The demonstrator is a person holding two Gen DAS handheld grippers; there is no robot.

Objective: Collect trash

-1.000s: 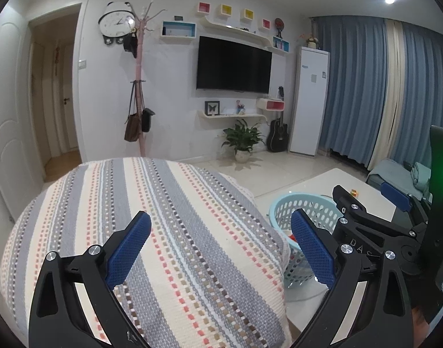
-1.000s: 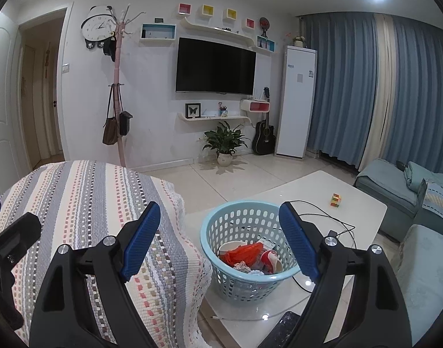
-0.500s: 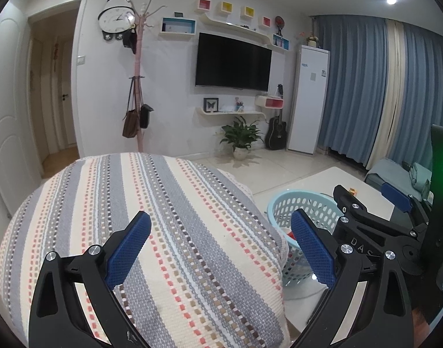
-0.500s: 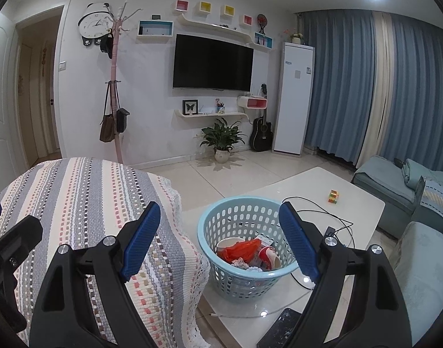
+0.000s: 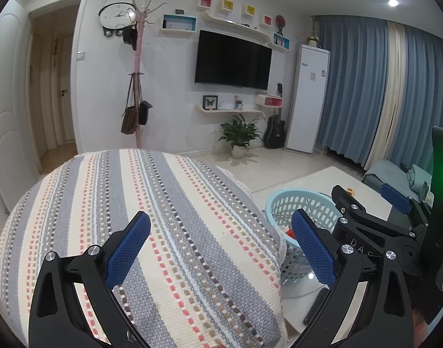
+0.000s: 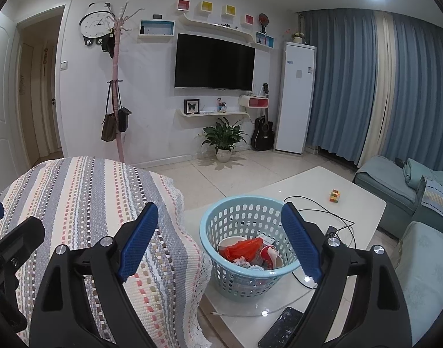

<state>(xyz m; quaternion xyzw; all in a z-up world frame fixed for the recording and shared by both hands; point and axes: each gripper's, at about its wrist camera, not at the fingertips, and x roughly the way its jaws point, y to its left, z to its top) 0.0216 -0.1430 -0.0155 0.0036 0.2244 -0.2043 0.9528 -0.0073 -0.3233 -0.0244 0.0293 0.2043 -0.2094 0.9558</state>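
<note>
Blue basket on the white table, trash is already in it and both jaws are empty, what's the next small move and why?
Probably pause and look round for leftover trash. The blue basket already holds an orange wrapper and cups, both grippers are open and hold nothing, and only a cube, cables and phone lie on the table.

Basket [image 6: 244, 264] mouth open from above; striped cushion [image 6: 105, 217] crowds its left; cables [image 6: 323, 217] trail right.
</note>
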